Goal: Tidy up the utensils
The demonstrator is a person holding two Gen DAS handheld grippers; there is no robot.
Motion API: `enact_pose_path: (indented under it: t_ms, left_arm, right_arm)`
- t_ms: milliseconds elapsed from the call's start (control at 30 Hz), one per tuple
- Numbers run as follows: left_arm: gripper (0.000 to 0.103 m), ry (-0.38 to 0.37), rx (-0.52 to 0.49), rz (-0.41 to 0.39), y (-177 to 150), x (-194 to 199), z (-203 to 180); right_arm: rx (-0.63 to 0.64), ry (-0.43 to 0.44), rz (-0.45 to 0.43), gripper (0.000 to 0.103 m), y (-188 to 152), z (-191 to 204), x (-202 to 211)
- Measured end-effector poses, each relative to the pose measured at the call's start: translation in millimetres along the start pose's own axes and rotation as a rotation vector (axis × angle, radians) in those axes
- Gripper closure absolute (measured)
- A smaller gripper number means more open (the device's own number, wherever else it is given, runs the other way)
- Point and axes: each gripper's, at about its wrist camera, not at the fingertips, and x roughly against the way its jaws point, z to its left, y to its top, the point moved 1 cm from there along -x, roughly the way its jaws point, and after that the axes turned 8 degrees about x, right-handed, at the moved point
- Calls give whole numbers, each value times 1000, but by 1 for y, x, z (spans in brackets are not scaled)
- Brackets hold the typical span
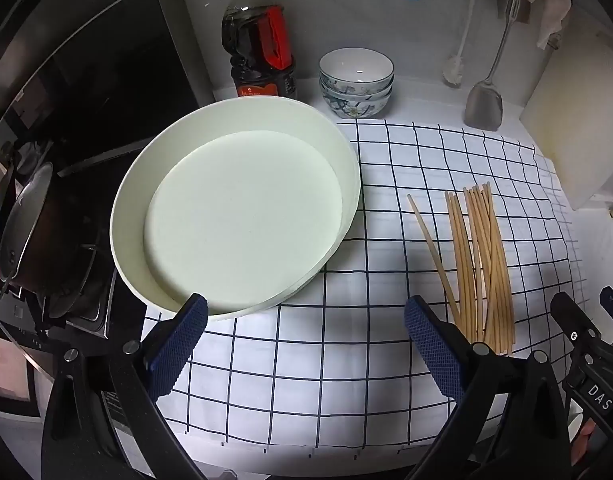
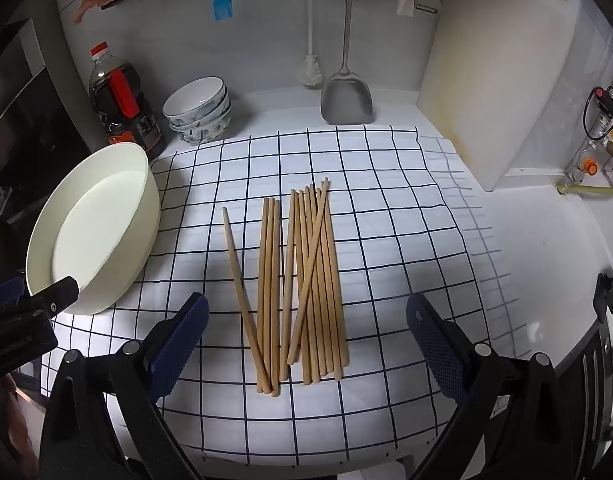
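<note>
Both tongs stand spread wide and hold nothing. The left tongs (image 1: 306, 344) hang above the checked cloth (image 1: 386, 208), which covers the table. Their left finger is in front of the near rim of the round white tray (image 1: 138, 184), and their right finger is just beside the near ends of the chopsticks (image 1: 478, 264). The right tongs (image 2: 306, 344) hang over the same cloth, and the chopsticks (image 2: 302, 280) lie between and just ahead of their two fingers.

The chopsticks lie loose on the cloth, well apart from the tray. Most of them are side by side; one lies alone at the left and slants, and one crosses the others.

The left view shows the whole inside of the tray and, at the left edge, a dark pot (image 1: 30, 232) on a stove, which the right view does not show. The right view shows the full cutting board (image 2: 494, 80) that leans on the wall, and at the far right a hose with a valve (image 2: 590, 168).

Both views show the sauce bottle (image 1: 258, 40), the stacked bowls (image 1: 356, 80), the metal spatula (image 1: 484, 104) and a white brush (image 2: 310, 68) at the back wall.
</note>
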Motion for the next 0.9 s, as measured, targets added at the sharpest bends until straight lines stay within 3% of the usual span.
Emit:
enact_pose_path:
  t_ms: [900]
  left_arm:
    - [6,15,-3,6,-1,2,4]
  right_arm:
    - [-2,5,3,8,-2,2,0]
